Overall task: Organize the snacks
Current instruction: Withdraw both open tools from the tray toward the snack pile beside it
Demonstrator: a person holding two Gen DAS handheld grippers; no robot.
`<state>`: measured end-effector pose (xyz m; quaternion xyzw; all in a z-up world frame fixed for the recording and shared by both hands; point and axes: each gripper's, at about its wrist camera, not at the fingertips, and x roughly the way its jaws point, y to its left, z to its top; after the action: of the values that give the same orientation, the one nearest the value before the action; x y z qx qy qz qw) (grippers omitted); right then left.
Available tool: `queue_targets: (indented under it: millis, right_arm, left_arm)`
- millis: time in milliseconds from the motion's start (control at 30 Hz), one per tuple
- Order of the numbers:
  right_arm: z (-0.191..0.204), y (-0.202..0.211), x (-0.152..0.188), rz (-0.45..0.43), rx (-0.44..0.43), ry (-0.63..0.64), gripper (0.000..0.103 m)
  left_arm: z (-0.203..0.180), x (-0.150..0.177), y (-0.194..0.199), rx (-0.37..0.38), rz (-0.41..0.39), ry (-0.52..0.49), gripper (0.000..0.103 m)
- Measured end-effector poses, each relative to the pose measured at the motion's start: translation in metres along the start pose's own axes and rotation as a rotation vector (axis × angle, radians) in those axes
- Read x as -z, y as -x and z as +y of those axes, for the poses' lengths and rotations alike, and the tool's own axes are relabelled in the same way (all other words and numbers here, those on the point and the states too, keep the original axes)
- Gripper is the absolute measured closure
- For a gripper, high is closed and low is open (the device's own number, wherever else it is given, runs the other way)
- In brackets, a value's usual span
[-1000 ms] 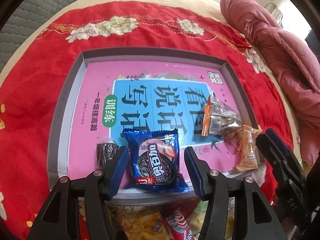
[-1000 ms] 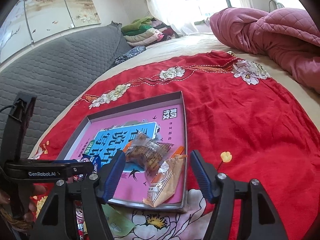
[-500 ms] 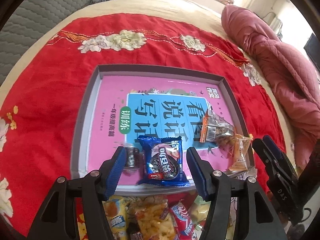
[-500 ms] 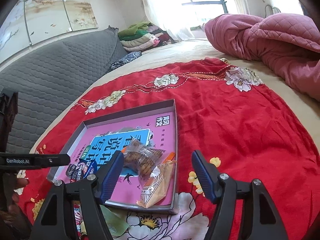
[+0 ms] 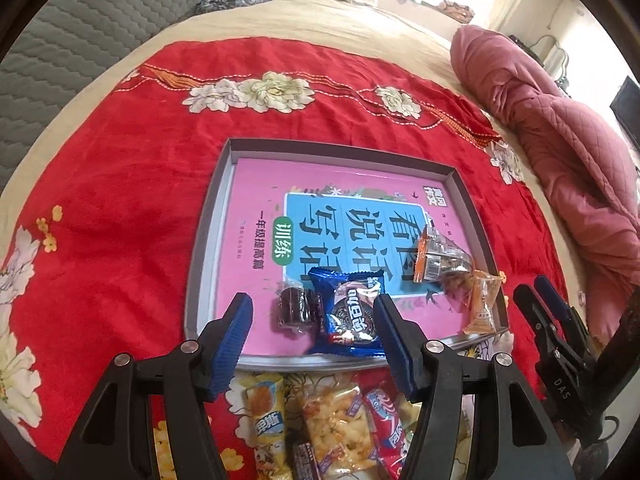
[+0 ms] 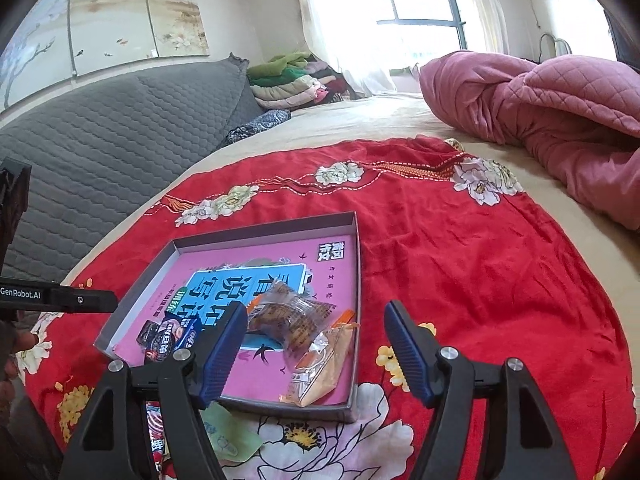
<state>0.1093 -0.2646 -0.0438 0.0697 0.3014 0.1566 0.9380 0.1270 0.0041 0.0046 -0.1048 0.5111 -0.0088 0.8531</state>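
A grey shallow box [image 5: 208, 240] [image 6: 355, 272] with a pink and blue printed bottom lies on the red cloth. In it lie a blue cookie packet [image 5: 350, 312] [image 6: 176, 334], a small dark wrapped snack [image 5: 294, 310], a clear packet of brown pieces [image 5: 440, 260] [image 6: 292, 320] and an orange packet [image 5: 482, 304] [image 6: 324, 364]. My left gripper [image 5: 314, 344] is open and empty above the box's near edge. My right gripper [image 6: 314, 354] is open and empty over the box's near right corner.
Several loose snack packets [image 5: 332, 428] lie on the cloth just in front of the box, and a green one [image 6: 224, 436] shows in the right wrist view. A pink quilt [image 6: 540, 112] is bunched at the far right. A grey padded headboard [image 6: 100, 128] stands at the left.
Both grippers have drawn back and up from the box. The blue cookie packet stays in the box, free of the left gripper. Loose packets come into view below.
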Motion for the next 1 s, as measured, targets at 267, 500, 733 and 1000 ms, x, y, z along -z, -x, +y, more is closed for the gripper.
queue_targets:
  millis: [267,500,733,1000]
  right_arm:
    - [0.010,0.009,0.002,0.002,-0.008,0.025,0.032]
    - [0.022,0.020,0.003,0.007,-0.013,0.031,0.032]
    - [0.027,0.025,0.004,0.028,0.014,0.027,0.029]
    - [0.026,0.032,0.005,0.054,0.044,-0.005,0.028]
  left_arm:
    - [0.006,0.007,0.010,-0.005,-0.003,-0.009,0.039]
    - [0.015,0.012,0.014,-0.015,-0.002,-0.016,0.038]
    - [0.020,0.014,0.016,0.011,0.004,-0.020,0.039]
    - [0.028,0.016,0.021,0.045,0.000,-0.024,0.038]
